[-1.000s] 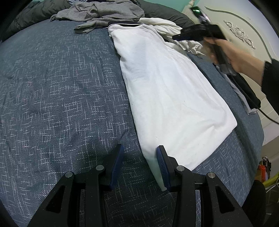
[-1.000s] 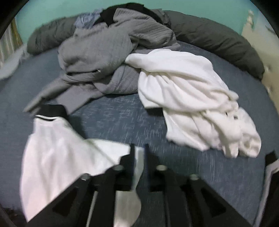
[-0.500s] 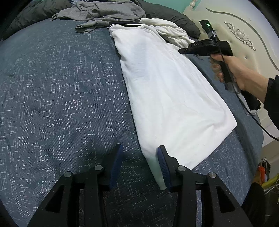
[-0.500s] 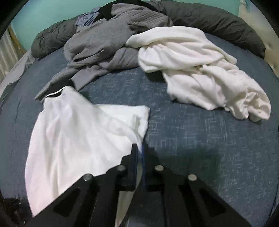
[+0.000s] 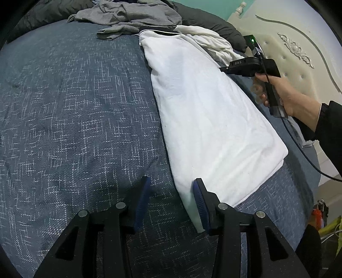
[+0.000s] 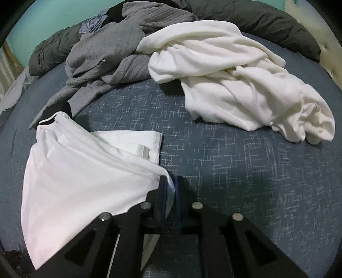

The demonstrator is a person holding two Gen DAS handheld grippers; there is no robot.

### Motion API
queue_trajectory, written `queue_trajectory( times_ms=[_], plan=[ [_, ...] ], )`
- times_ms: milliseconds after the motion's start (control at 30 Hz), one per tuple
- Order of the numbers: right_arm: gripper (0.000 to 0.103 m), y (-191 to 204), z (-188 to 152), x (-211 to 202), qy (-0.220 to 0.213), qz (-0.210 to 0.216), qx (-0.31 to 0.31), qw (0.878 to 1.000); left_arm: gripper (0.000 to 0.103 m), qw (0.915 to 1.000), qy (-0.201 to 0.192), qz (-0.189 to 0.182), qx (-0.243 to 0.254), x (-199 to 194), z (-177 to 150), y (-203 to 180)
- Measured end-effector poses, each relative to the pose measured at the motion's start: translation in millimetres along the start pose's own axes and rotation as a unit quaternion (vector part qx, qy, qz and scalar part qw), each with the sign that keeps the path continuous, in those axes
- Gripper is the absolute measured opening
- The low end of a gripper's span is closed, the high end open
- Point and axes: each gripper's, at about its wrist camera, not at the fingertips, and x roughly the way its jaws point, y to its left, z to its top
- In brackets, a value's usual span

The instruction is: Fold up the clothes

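On the bed (image 5: 70,119) lies the folded white shirt (image 5: 205,115). My right gripper (image 6: 170,192) has an edge of it between its narrow, opening fingers; whether they pinch, I can't quite tell. My left gripper (image 5: 171,201) stands half-wide around the near corner.

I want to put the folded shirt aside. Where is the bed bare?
The widest bare patch of the bed lies left of the white shirt, below the grey clothes. A smaller bare patch lies in front of the crumpled white garment. The far end is crowded with the clothes pile.
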Motion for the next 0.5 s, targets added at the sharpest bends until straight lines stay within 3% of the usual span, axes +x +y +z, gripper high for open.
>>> queue_trajectory(
  times_ms=[200,400,500],
  plan=[
    [0.032,-15,-6,-25,-0.019,0.019,0.013,1.0,0.046,0.9999,-0.005,-0.002,-0.01,-7,-22,11],
    [0.032,-20,-47,-75,-0.033,0.074,0.042,0.996,0.046,0.9997,-0.011,0.006,-0.02,-8,-24,20],
    [0.032,-11,-77,-88,-0.014,0.104,0.044,0.994,0.046,0.9996,-0.013,0.01,-0.025,-10,-26,19]
  ],
)
